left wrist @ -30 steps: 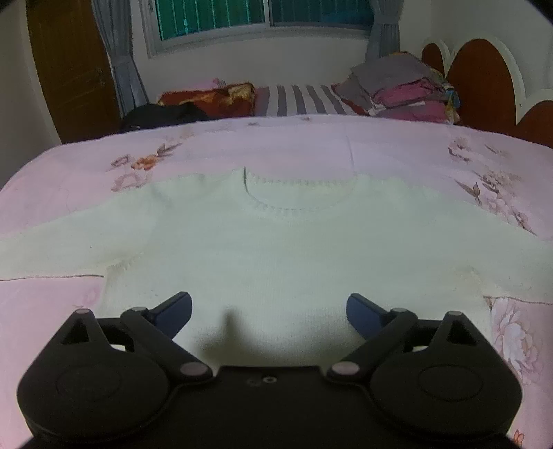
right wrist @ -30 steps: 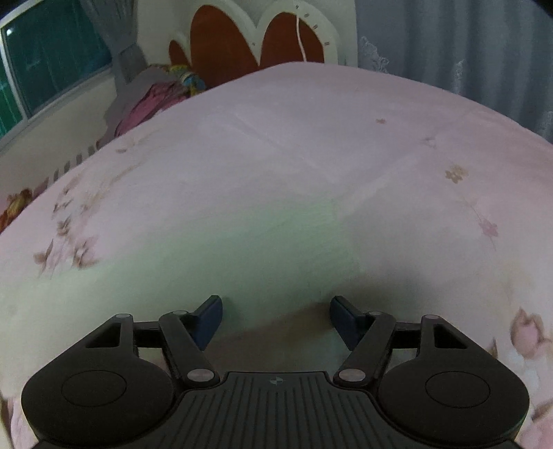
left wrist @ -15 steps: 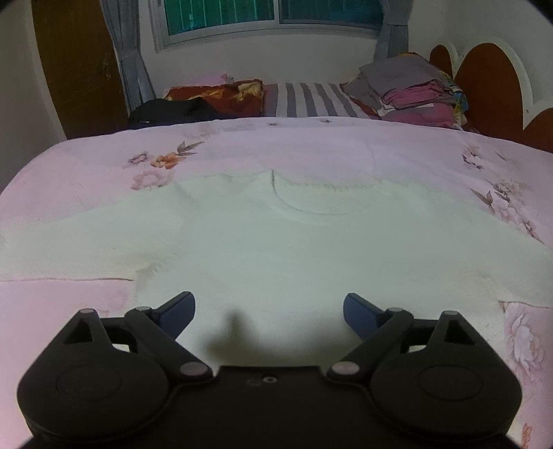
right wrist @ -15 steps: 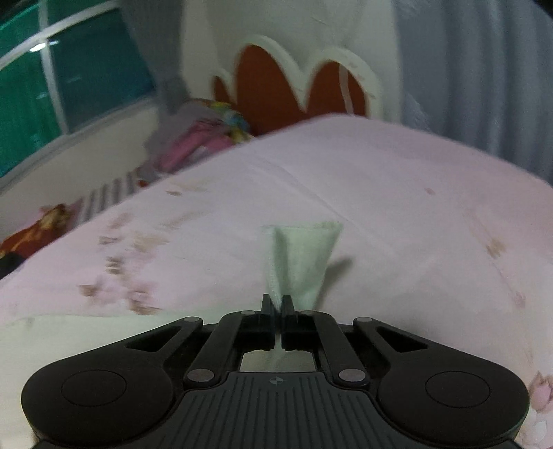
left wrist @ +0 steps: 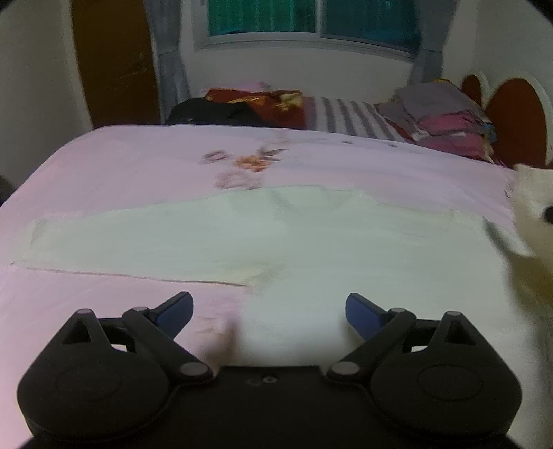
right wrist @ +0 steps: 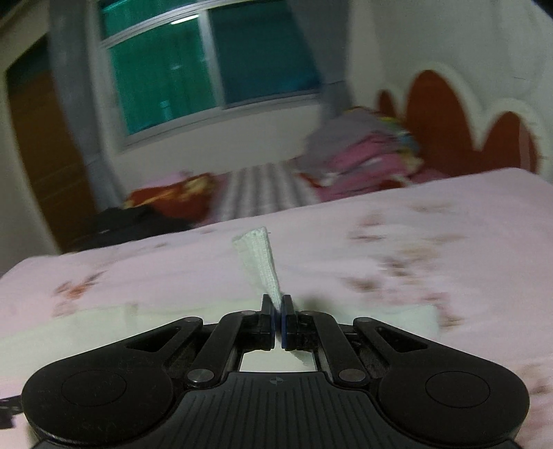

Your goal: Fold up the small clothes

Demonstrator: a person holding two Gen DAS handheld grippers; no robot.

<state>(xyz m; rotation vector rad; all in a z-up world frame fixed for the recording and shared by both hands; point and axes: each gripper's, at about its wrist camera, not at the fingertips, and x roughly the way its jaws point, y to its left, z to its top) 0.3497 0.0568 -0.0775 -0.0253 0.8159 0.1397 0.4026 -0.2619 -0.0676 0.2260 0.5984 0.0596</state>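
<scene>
Since the earlier frame, the right gripper point(right wrist: 278, 312) has been closed onto the end of one sleeve point(right wrist: 260, 264) of the cream sweater point(left wrist: 311, 241), and that sleeve has been lifted off the pink floral bedspread point(left wrist: 138, 162). The jaws, wide apart a second ago, are now clenched on the knitted fabric, which is pinched between the blue pads and sticks up from them toward 12 o'clock, leaning slightly toward 11. The cuff edge is seen at the top of the raised strip.

In the left wrist view, the sweater is spread flat across the middle of the bed. Its other sleeve point(left wrist: 121, 238) is stretched out toward 9 o'clock and lies flat on the bedspread. At 3 o'clock, a raised fold of cream fabric is seen at the picture's edge, blurred. The left gripper point(left wrist: 269, 311) is held over the near edge of the sweater at 6 o'clock, with its jaws released and wide apart; nothing is between them.

Beyond the bed, toward 12 o'clock, a window point(left wrist: 311, 17) with green-tinted panes is seen. A pile of folded clothes point(left wrist: 446, 117) is stacked at about 2 o'clock, beside a red and white scalloped headboard point(left wrist: 511, 117). A brown door point(left wrist: 114, 62) is seen at 10 o'clock. Both views are partly blurred.
</scene>
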